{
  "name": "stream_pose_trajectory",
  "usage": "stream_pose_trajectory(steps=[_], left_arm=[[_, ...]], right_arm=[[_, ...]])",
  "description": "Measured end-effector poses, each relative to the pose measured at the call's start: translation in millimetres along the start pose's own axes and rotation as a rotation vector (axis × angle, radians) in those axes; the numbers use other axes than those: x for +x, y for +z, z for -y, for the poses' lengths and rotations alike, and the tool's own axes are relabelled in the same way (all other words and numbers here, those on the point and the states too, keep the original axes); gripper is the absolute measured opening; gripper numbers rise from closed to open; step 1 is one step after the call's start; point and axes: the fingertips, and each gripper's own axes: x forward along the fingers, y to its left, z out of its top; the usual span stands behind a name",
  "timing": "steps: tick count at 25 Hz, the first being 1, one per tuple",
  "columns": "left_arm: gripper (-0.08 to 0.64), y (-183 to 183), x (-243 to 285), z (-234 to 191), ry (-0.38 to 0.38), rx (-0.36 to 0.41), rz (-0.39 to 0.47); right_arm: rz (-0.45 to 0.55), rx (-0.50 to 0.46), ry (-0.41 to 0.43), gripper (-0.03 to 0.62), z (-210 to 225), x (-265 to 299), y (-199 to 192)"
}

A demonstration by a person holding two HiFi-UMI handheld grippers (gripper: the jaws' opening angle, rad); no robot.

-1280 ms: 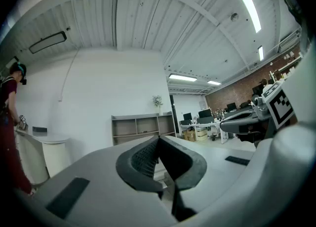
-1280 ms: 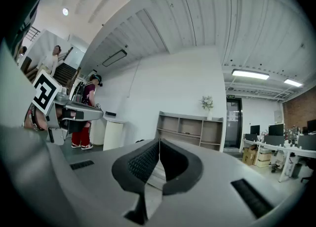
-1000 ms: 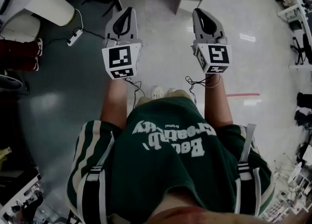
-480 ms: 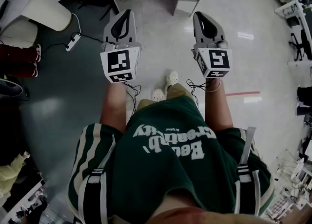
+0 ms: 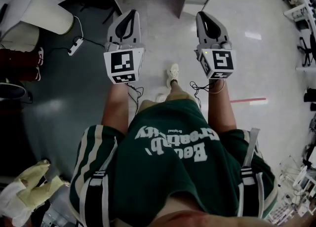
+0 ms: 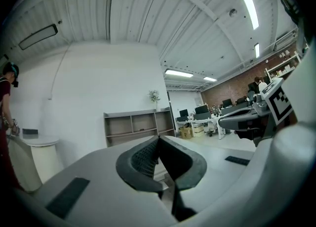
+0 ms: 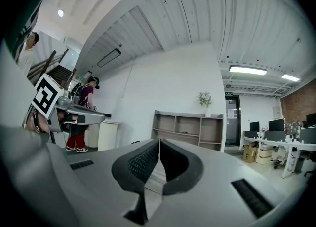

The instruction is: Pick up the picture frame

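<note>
Glossy office floor (image 5: 69, 97) lies below; ahead of both grippers stands an open shelf unit (image 7: 187, 130), a potted plant (image 7: 204, 98) on top. The left gripper (image 6: 158, 144) and right gripper (image 7: 159, 147) have jaws pressed together, empty. The picture frame's place cannot be told.

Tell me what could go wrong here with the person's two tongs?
The loose cables hanging near the shoe could snag a foot. The left tongs and right tongs are both shut and empty, so they might just bump a frame unless they are opened first. No picture frame shows in any view, so the person could aim for the wrong spot on the shelf.
</note>
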Motion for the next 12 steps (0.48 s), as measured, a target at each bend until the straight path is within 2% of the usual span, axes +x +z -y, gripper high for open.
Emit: stream_pose_trajectory(steps=[12], left_arm=[[0.018, 6.2, 162.1, -34.4, 0.045, 0.010, 0.012]], right_arm=[[0.010, 0.001, 0.073, 0.034, 84.6, 154.7, -6.2]])
